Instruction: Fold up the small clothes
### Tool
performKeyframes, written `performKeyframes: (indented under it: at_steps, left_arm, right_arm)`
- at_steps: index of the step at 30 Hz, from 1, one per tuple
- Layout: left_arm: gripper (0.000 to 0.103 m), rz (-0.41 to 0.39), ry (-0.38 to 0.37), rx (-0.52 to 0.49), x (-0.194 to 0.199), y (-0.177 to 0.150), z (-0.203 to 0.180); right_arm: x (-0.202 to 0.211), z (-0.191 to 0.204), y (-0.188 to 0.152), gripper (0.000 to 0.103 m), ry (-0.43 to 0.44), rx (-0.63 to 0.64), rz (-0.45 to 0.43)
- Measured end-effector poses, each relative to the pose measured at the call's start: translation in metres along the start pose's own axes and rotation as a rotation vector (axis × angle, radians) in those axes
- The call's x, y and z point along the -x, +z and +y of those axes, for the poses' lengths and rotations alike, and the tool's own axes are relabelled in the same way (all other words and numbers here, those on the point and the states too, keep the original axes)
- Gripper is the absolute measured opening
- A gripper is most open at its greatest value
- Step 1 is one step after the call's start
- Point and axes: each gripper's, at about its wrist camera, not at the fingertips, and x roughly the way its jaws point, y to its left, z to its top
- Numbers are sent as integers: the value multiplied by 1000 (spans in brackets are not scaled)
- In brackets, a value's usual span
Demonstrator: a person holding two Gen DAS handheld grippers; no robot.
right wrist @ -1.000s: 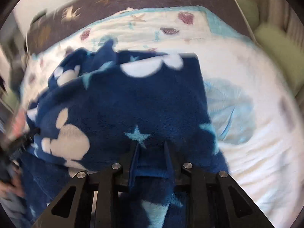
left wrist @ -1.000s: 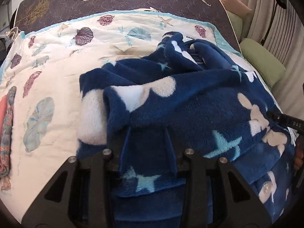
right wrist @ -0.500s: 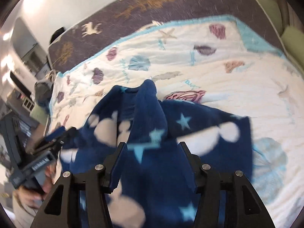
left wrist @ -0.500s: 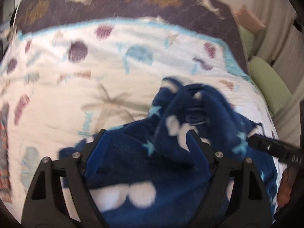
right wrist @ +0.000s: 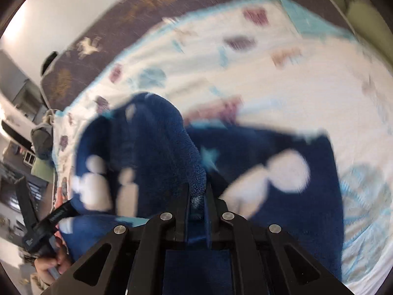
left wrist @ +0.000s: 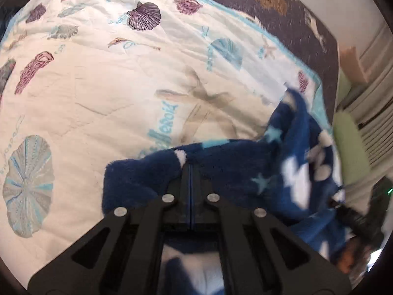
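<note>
Left claw (left wrist: 191, 169) low in the middle of the left view, both black fingers pressed tight together, tips dug into the edge of the blue fuzzy cloth (left wrist: 147, 174). Hard to tell if any fluff sits pinched between them. Cloth spread across the lower right of that view, dark blue with white blobs and pale stars, lying on the white seashell blanket (left wrist: 98, 86). Right side of the cloth smeared by blur. Right claw cut off at the far right edge, only a dark bit showing.

Right claw (right wrist: 197, 191) low in the middle of the right view, clamped on a raised fold of the same blue fuzzy cloth (right wrist: 152, 142), fluff squeezed between the fingers. Whole right view very blurry; shells on the blanket (right wrist: 282, 93) just smudges. Hand (right wrist: 49, 263) at the lower left, partly cut off by the round edge.
</note>
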Motion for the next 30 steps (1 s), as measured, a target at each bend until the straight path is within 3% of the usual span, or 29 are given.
performKeyframes:
  at_steps: [2, 4, 6, 7, 8, 9, 10, 11, 13, 14, 15, 16, 19, 25, 27, 30]
  left_arm:
    - [1, -21, -37, -17, 11, 4, -12]
    - [20, -28, -89, -32, 17, 9, -26]
    - [82, -42, -114, -74, 18, 12, -43]
    - [92, -42, -102, -108, 14, 11, -54]
    - [94, -25, -64, -171, 3, 9, -65]
    - [86, -8, -43, -197, -4, 7, -71]
    - [66, 32, -47, -212, -16, 5, -77]
    - [9, 71, -87, -200, -25, 3, -78]
    - [9, 81, -108, -160, -27, 2, -73]
    - [9, 44, -91, -173, -21, 2, -70]
    - [9, 30, -64, -179, -19, 3, -64]
    - [10, 40, -55, -168, -21, 4, -55]
    - [10, 110, -168, -26, -33, 6, -20]
    - [15, -19, 12, -286, 6, -7, -74]
    - [27, -87, 13, -301, 28, -6, -82]
    - [39, -177, -70, -299, 52, -2, -87]
  right_arm:
    - [3, 12, 0, 18, -26, 59, -19]
    - [11, 24, 2, 25, -25, 101, -36]
    - [22, 31, 9, 26, -33, 107, -91]
    - [26, 34, 13, 28, -33, 106, -113]
    - [26, 36, 17, 33, -32, 105, -120]
    - [22, 39, 22, 37, -36, 103, -104]
    - [16, 40, 24, 46, -35, 101, -77]
    - [7, 38, 25, 48, -24, 93, -41]
    - [-2, 35, 23, 46, -29, 77, -29]
    - [-7, 33, 21, 24, -40, 84, -30]
    - [-10, 31, 18, 9, -79, 95, -36]
    - [-13, 25, 15, 8, -114, 81, -41]
    - [-18, 8, 14, 8, -48, -4, -27]
    - [8, 29, 10, 17, -117, 106, -81]
    - [26, 34, 9, 18, -106, 129, -137]
    - [37, 41, 8, 18, -1, 139, -145]
